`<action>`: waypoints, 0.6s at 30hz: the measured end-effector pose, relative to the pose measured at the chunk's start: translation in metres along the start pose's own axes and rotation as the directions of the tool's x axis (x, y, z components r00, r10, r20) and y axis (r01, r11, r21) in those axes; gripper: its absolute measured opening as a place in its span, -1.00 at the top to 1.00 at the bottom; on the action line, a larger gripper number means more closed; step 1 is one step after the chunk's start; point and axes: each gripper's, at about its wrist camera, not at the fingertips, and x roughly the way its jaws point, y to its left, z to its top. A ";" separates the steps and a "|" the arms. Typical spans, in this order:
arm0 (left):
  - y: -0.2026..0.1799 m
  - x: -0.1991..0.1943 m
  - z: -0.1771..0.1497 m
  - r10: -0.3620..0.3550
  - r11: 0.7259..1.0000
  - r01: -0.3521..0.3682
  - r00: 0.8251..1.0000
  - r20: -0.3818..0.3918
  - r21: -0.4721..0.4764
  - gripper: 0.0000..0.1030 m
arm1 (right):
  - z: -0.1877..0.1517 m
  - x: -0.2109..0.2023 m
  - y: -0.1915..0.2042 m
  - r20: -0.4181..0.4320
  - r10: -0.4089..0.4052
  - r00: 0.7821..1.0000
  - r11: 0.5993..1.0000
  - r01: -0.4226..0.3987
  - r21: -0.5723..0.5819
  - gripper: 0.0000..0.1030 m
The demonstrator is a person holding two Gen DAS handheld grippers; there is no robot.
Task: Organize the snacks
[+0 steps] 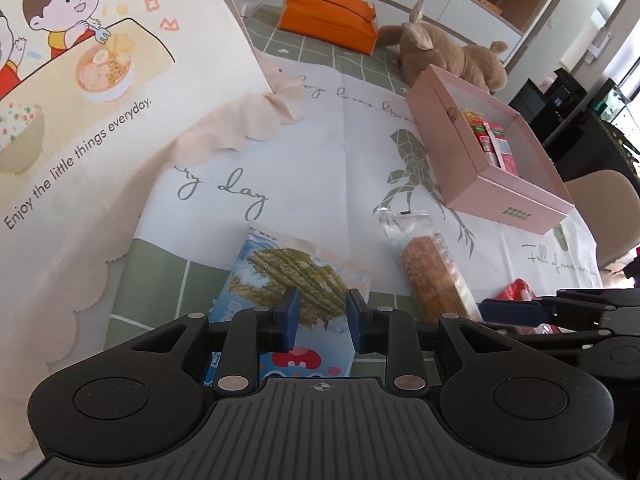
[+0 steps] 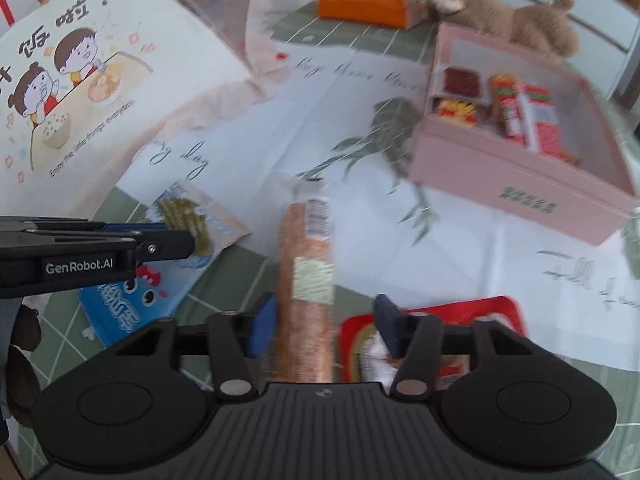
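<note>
A blue snack bag with green crisps pictured (image 1: 288, 284) lies on the table under my left gripper (image 1: 322, 320), which is open with its jaws on either side of the bag's middle. The bag also shows in the right wrist view (image 2: 188, 236). A long brown biscuit pack in clear wrap (image 2: 308, 272) lies between the pads of my open right gripper (image 2: 326, 326); it also shows in the left wrist view (image 1: 436, 276). A red snack packet (image 2: 476, 320) lies just right of it. An open pink box (image 2: 520, 176) holds several red snack packs.
A large illustrated cream bag (image 1: 80, 100) stands at the left. An orange pouch (image 1: 332, 20) and a brown plush toy (image 1: 448, 56) sit at the back of the table. The table has a white printed cloth (image 1: 320, 152) over green tiles.
</note>
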 end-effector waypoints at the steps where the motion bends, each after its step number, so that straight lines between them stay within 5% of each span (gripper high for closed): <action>1: 0.000 -0.002 0.000 -0.001 1.000 0.001 1.000 0.003 0.003 0.44 | 0.000 0.000 0.002 -0.002 -0.001 1.000 1.000 0.001 0.003 0.30; 3: 0.001 -0.007 0.000 0.008 1.000 -0.008 1.000 0.020 0.014 0.44 | 0.000 -0.004 0.004 0.006 -0.035 0.999 0.999 0.035 -0.019 0.46; 9: 0.020 -0.031 0.005 0.092 0.996 -0.091 0.992 0.089 -0.008 0.44 | -0.004 -0.011 -0.024 0.008 -0.115 0.993 0.993 0.115 -0.013 0.46; 13: 0.040 -0.029 -0.005 0.149 0.987 -0.146 0.987 0.052 -0.061 0.44 | -0.012 -0.016 -0.037 0.012 -0.130 0.991 0.992 0.130 -0.007 0.46; 18: 0.031 -0.014 -0.022 0.096 0.994 -0.095 0.995 0.018 -0.060 0.43 | -0.024 -0.022 -0.043 0.025 -0.141 0.990 0.990 0.141 0.008 0.46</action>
